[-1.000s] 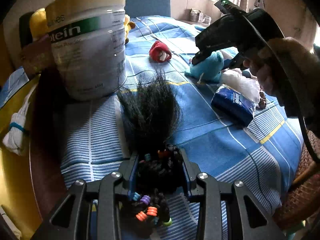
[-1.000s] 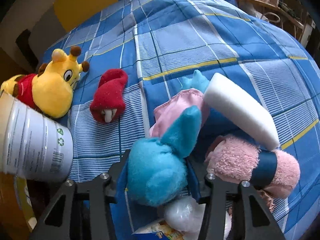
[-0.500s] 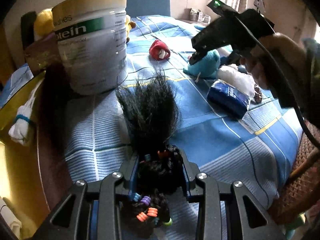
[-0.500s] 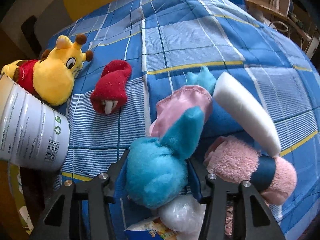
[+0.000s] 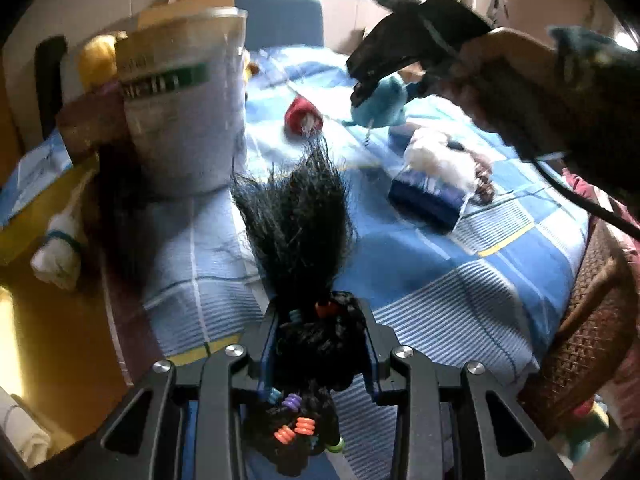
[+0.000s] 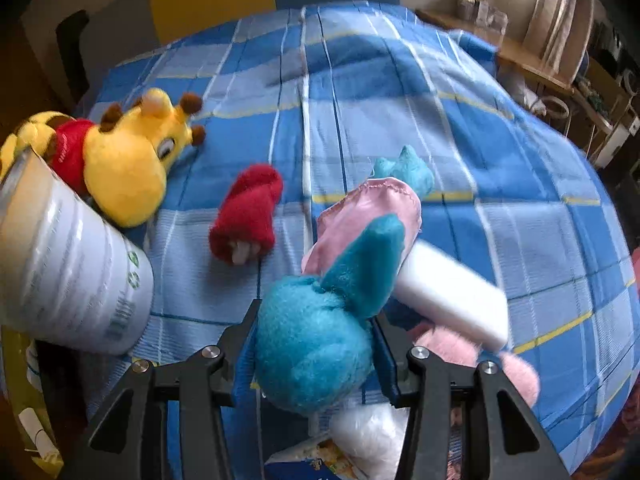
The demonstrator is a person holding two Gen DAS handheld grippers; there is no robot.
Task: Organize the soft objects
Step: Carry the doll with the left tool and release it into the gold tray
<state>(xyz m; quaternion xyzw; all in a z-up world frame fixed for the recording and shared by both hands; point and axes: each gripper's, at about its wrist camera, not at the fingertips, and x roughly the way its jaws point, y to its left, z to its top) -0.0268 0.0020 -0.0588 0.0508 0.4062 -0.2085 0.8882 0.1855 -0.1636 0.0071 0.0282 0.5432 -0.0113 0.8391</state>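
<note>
My left gripper (image 5: 320,344) is shut on a black hairy doll with coloured beads (image 5: 308,264), held above the blue checked cloth (image 5: 432,280). My right gripper (image 6: 316,332) is shut on a turquoise plush toy with pink-lined ears (image 6: 316,340), lifted off the cloth (image 6: 360,92). In the left wrist view the same turquoise plush (image 5: 380,104) hangs from the right gripper (image 5: 362,94) in a person's hand. A yellow giraffe plush (image 6: 124,160), a red plush piece (image 6: 248,216), a pink fluffy toy (image 6: 516,372) and a white foam block (image 6: 452,296) lie on the cloth.
A large white powder can (image 5: 184,100) stands at the left, also the can (image 6: 64,268) in the right wrist view. A blue packet (image 5: 428,200) with white stuffing (image 5: 436,160) lies mid-right. A rolled white sock (image 5: 60,240) sits on a yellow surface left. A wicker chair (image 5: 584,320) borders the right.
Both grippers have risen a little with their toys still gripped. The right gripper has rolled and lifted the turquoise plush clear of the pile; the can now looks farther from the left gripper.
</note>
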